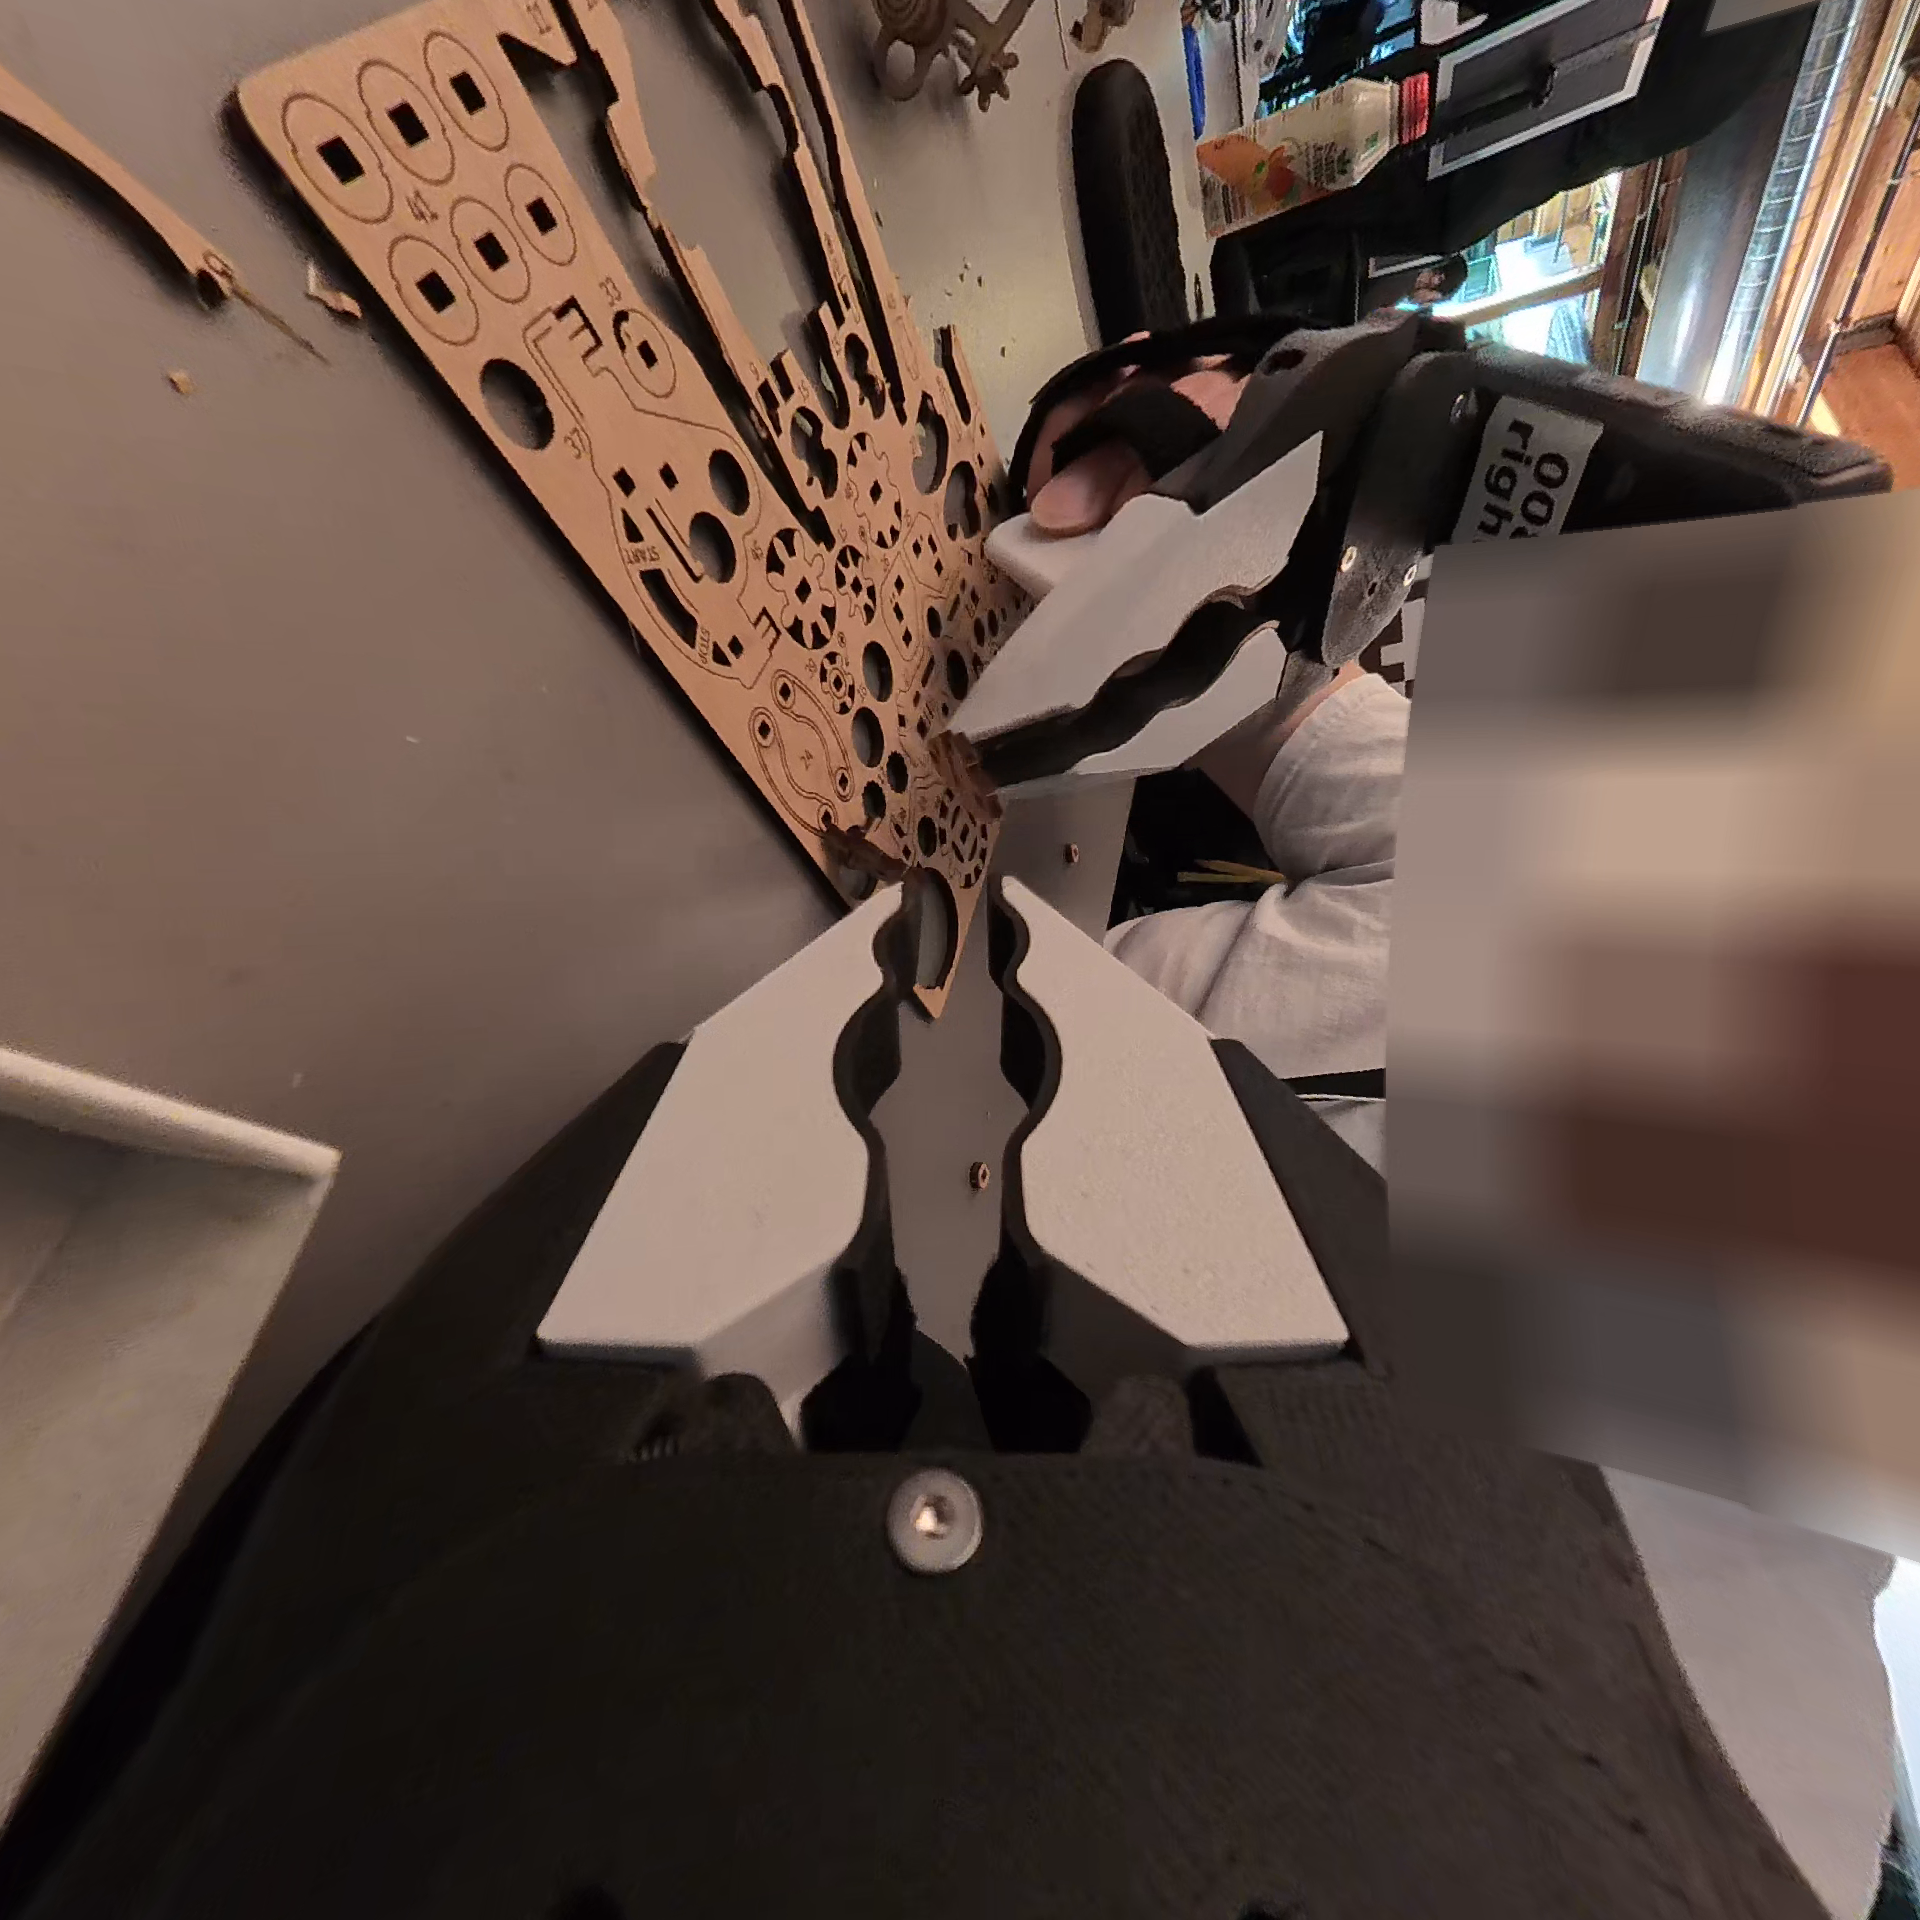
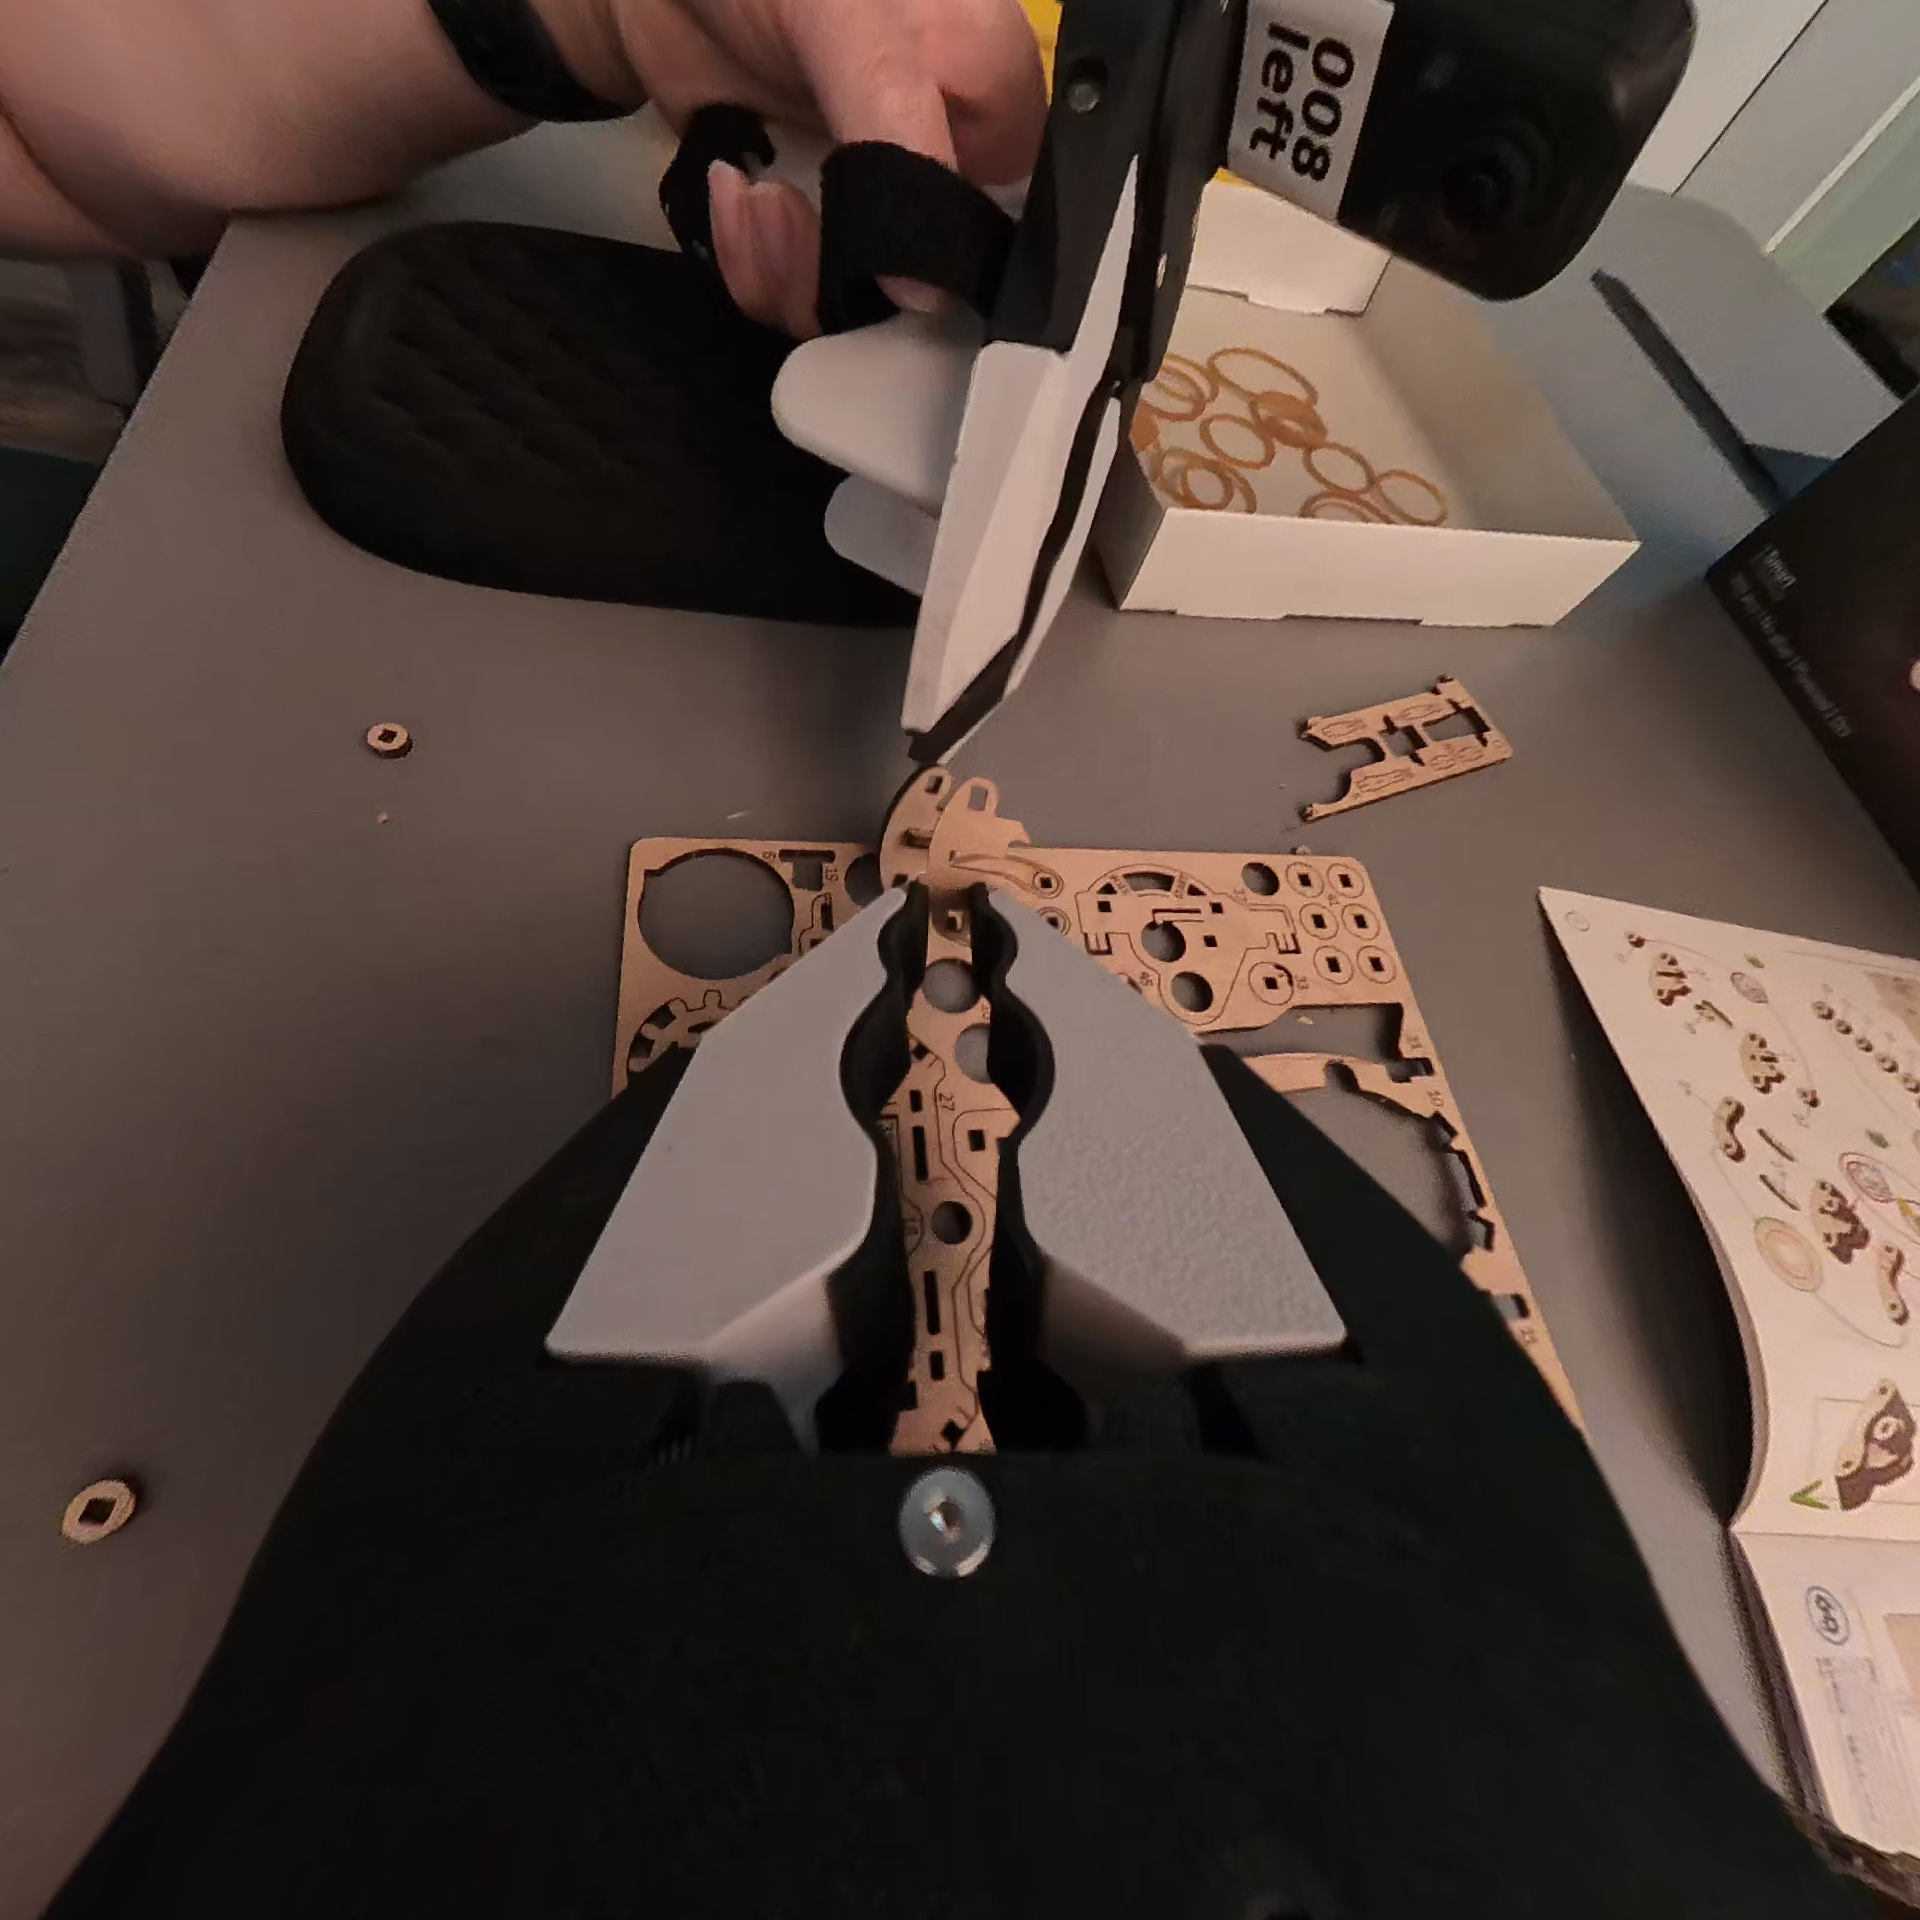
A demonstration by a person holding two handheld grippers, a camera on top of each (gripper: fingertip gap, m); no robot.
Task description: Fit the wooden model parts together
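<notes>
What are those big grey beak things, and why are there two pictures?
They are pinching tools. A person holds one in each hand, and each tool carries a camera looking along its two fingers. One picture comes from the left gripper, the other from the right gripper. On the grey table lie a wooden sheet with shapes cut out, a white box of rings, a booklet and a black pad. The right gripper pinches a small wooden piece. The left gripper's tips meet that piece from above; whether they grip it, I cannot tell.

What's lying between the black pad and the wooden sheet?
Nothing: bare table separates pad and sheet, seen in the right wrist view.
</notes>
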